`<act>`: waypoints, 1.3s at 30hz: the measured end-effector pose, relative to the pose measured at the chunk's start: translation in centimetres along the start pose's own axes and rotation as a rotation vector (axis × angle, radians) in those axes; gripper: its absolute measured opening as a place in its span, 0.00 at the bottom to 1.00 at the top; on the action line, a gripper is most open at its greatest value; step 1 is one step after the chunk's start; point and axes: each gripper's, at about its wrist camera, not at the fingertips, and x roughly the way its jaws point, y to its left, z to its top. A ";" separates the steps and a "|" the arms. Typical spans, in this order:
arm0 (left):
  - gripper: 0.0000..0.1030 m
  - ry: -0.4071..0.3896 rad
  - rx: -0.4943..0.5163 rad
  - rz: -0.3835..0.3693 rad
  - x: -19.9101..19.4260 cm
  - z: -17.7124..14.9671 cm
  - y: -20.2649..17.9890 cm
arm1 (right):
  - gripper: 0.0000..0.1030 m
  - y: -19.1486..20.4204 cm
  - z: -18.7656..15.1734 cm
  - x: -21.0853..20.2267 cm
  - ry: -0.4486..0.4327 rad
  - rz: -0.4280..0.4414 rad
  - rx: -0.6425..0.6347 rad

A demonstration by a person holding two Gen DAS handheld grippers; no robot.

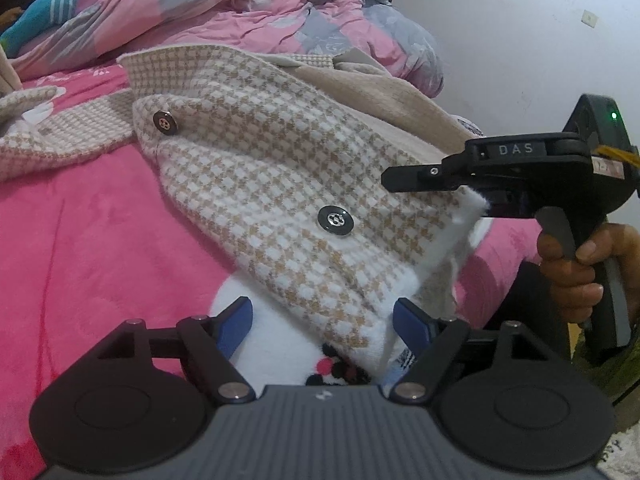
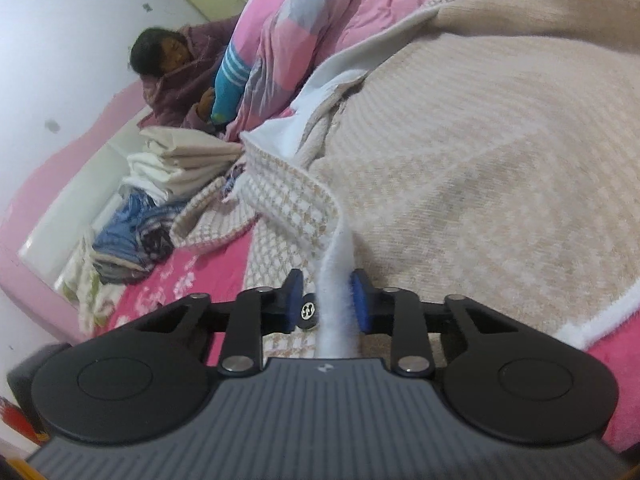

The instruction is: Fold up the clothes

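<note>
A beige-and-white houndstooth jacket with dark round buttons lies on the pink bed, one front panel lifted. My left gripper is open; the panel's lower hem hangs between its blue pads, with the left pad well apart from the cloth. My right gripper comes in from the right, held by a hand, and is shut on the panel's white fuzzy corner. In the right wrist view the right gripper pinches the jacket's white edge beside a button. The jacket's plain beige inside spreads beyond.
A pink bedsheet covers the bed. A pink and grey quilt is heaped at the back. A pile of folded clothes sits near the headboard, and a person lies wrapped there. A white wall stands on the right.
</note>
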 end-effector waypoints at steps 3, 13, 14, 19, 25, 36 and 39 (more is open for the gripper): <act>0.78 0.003 0.013 0.007 0.2 0.0 -0.2 | 0.25 0.3 0.0 0.0 0.006 -0.042 -0.014; 0.79 0.006 0.038 0.020 0.3 -0.2 -0.6 | 0.04 0.3 -0.3 0.0 0.025 -0.047 -0.009; 0.79 0.008 0.041 0.022 0.3 -0.1 -0.7 | 0.05 0.5 -0.2 -0.2 0.008 -0.050 -0.019; 0.79 0.011 0.059 0.030 0.3 0.2 -1.2 | 0.04 0.9 0.4 -1.7 -0.079 -0.039 -0.032; 0.79 0.024 0.087 0.035 0.7 0.5 -1.8 | 0.04 -1.0 1.9 -3.9 -0.175 -0.064 -0.010; 0.79 0.050 0.130 0.052 1.6 1.3 -2.5 | 0.04 -7.3 1.7 -6.0 -0.265 -0.146 0.111; 0.79 0.049 0.132 0.055 1.8 1.6 -2.6 | 0.04 -8.5 1.0 -6.7 -0.280 -0.167 0.148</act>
